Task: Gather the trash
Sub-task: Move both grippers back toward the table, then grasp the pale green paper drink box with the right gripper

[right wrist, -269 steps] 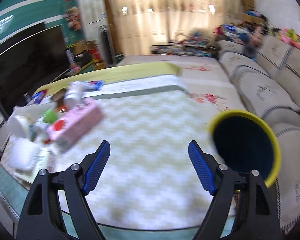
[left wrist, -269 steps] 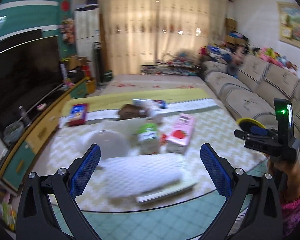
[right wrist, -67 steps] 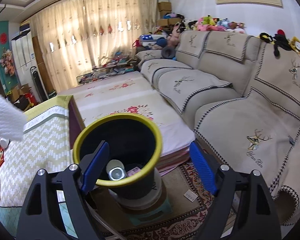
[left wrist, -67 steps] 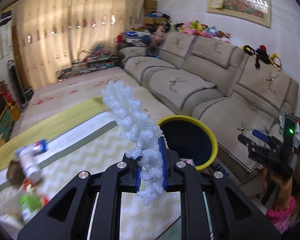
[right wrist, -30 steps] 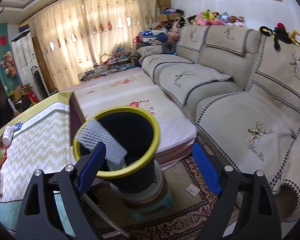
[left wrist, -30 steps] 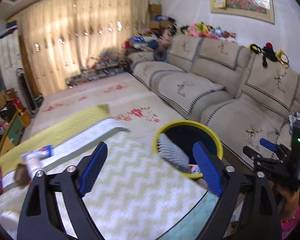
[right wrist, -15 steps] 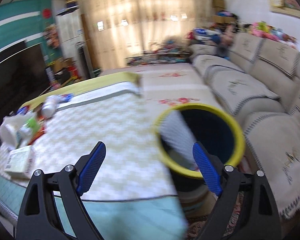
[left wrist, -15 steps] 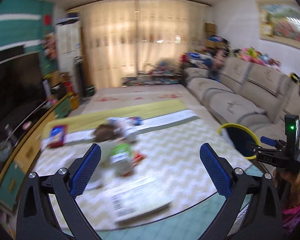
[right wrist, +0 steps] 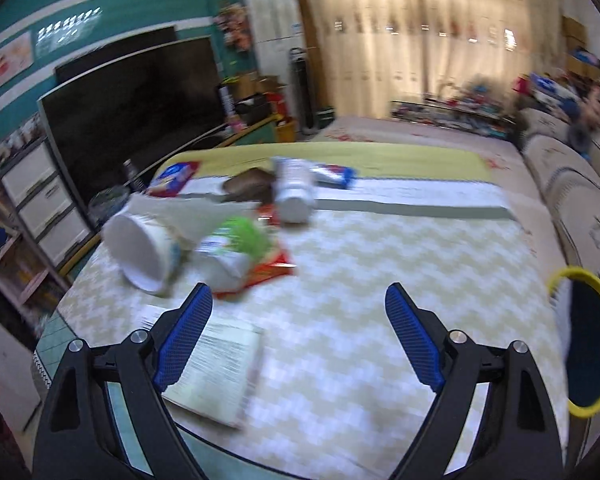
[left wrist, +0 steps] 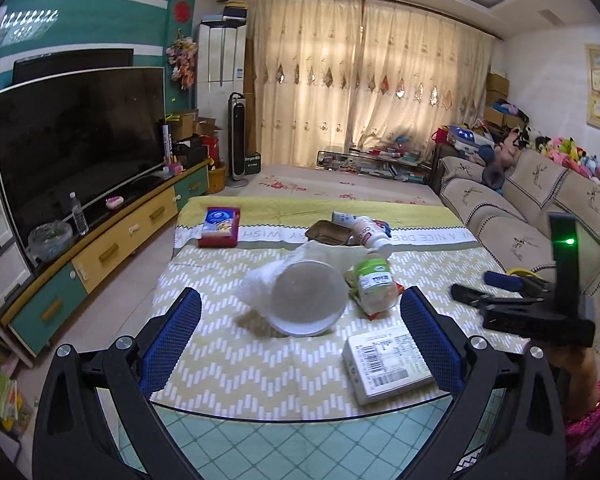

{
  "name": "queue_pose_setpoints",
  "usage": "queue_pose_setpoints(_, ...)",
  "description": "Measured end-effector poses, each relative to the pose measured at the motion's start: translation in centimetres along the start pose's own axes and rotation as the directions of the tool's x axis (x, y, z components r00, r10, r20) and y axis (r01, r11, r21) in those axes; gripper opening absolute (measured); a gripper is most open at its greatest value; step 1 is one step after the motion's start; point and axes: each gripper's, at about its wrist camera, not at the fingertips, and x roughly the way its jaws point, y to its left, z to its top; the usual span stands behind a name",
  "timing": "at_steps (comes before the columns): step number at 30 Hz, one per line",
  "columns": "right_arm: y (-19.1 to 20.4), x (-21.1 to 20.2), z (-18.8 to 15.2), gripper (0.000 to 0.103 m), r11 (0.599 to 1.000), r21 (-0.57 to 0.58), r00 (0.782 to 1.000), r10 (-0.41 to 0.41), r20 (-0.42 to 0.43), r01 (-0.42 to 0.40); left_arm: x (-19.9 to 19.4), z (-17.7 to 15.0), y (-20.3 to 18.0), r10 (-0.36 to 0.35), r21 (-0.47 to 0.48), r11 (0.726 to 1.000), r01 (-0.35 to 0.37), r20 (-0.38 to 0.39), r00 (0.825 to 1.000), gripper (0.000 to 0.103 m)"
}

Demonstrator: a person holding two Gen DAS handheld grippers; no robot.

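Two grippers are hovering at the near edge of the table (left wrist: 228,364), both with jaws standing wide and nothing between the blue pads. The left gripper (left wrist: 300,334) is facing down the length of the zigzag-patterned cloth; the right gripper (right wrist: 298,330) is showing up in the left wrist view as a black body with a green light, gripped by a hand (left wrist: 576,364) at the right.

Nearest on the cloth, a flat white box (left wrist: 388,360) with printed labels is lying close to the table's near edge, just ahead of the left gripper's right finger. Beyond it, a white paper cup (left wrist: 306,300) is lying on its side with its round base turned toward the camera, resting partly on crumpled white paper. Just right of the cup, a green-capped bottle (left wrist: 374,284) is lying on a red wrapper (right wrist: 268,268). Farther on, a white bottle (left wrist: 370,234) is lying tipped over beside a brown flat tin (left wrist: 328,233), and a red and blue packet (left wrist: 220,226) is sitting apart at the far left of the table.

In the right wrist view, which is blurred, the yellow-rimmed trash bin (right wrist: 588,350) is standing off the table's right side, beside the sofa (left wrist: 540,200), with something white leaning inside it. A dark television (left wrist: 76,144) is filling the left wall, and pale curtains (left wrist: 360,80) are hanging at the far end.
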Motion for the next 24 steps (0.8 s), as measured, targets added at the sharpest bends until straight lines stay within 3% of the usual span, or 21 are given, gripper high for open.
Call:
queue_pose_setpoints(7, 3.8, 0.6, -2.3, 0.083, 0.999, -0.007, 0.997, 0.04, -0.066, -0.041, 0.7, -0.6, 1.8, 0.004, -0.028, 1.0, -0.004, -0.016, 1.0, 0.098)
queue_pose_setpoints(10, 5.4, 0.9, -3.7, 0.093, 1.0, 0.003, 0.999, 0.01, -0.054, -0.01, 1.0, -0.8, 2.5, -0.001, -0.049, 0.999, 0.0, -0.019, 1.0, 0.098)
queue_pose_setpoints(14, 5.2, 1.4, -4.4, 0.094, 0.999, 0.037, 0.997, 0.029, -0.077, -0.026, 1.3, -1.2, 2.4, -0.021, -0.053, 0.998, 0.02, -0.022, 1.0, 0.098)
queue_pose_setpoints(17, 4.0, 1.3, -3.5, 0.094, 0.997, 0.059, 0.997, 0.053, -0.06, -0.05, 1.5, -1.6, 2.2, -0.029, -0.042, 0.999, 0.027, -0.033, 0.999, 0.098)
queue_pose_setpoints(21, 3.3, 1.8, -1.1, 0.094, 0.997, -0.013, 0.996, 0.077, -0.045, -0.078, 1.7, -1.9, 2.5, -0.035, -0.05, 0.998, 0.033, -0.04, 0.999, 0.098)
queue_pose_setpoints(24, 3.2, 3.6, 0.4, 0.094, 0.989, -0.044, 0.985, 0.135, -0.104, -0.14, 1.7, -2.2, 2.7, -0.034, -0.058, 0.998, 0.031, -0.041, 0.999, 0.098)
